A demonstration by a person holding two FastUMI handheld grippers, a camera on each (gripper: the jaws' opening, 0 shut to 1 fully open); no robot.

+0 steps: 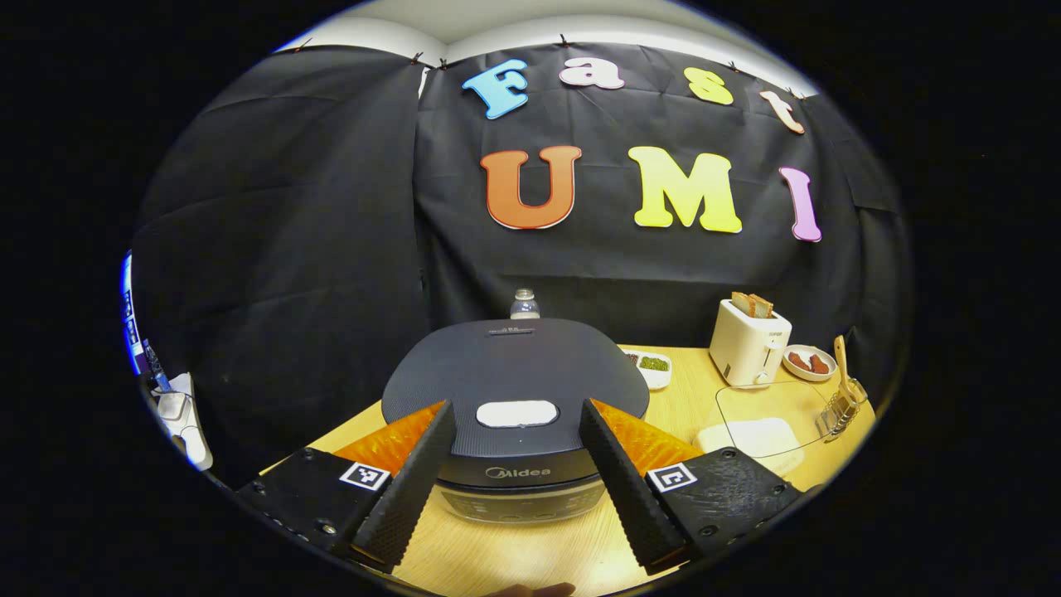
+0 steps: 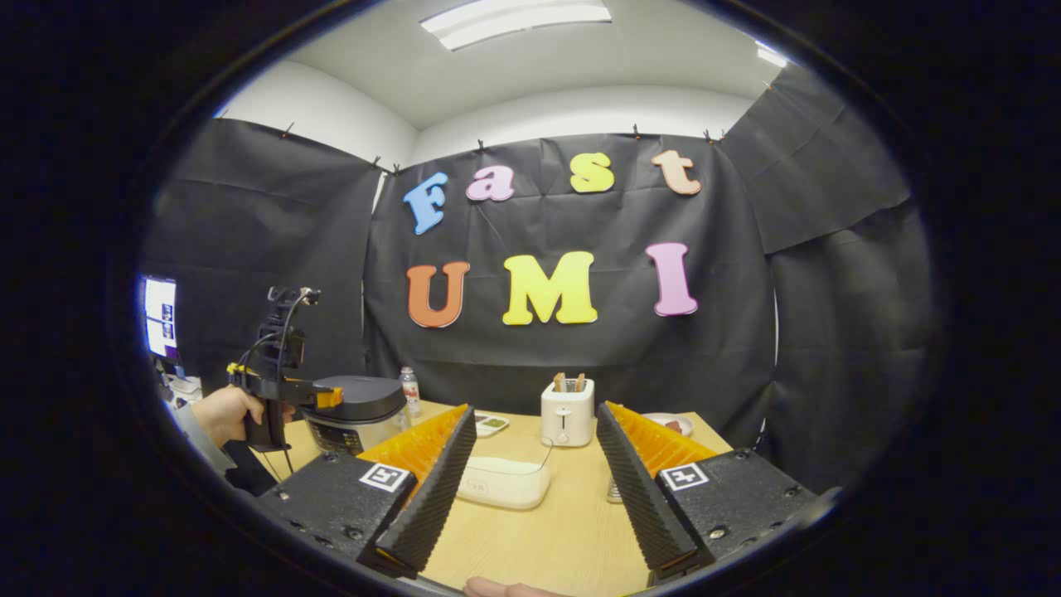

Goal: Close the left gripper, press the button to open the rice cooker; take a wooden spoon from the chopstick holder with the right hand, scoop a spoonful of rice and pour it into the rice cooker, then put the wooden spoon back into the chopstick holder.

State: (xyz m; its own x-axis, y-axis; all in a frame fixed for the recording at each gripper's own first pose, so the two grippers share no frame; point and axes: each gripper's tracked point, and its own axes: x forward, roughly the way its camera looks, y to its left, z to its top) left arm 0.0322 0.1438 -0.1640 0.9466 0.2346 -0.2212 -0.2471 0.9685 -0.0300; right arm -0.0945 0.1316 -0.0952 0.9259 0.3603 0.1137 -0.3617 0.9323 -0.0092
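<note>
The dark grey rice cooker stands right in front of me with its lid down and a white oval button near the lid's front edge. My left gripper hangs open just above the lid, one finger on each side of the button. A wooden spoon stands upright in the wire chopstick holder at the far right. A clear box of white rice sits beside it. My right gripper is open and empty above the rice box. A hand holds the left gripper over the cooker.
A white toaster with bread slices stands behind the rice box, with a small dish of red food to its right. A dish of green bits and a bottle stand behind the cooker. The wooden table ends at the black cloth wall.
</note>
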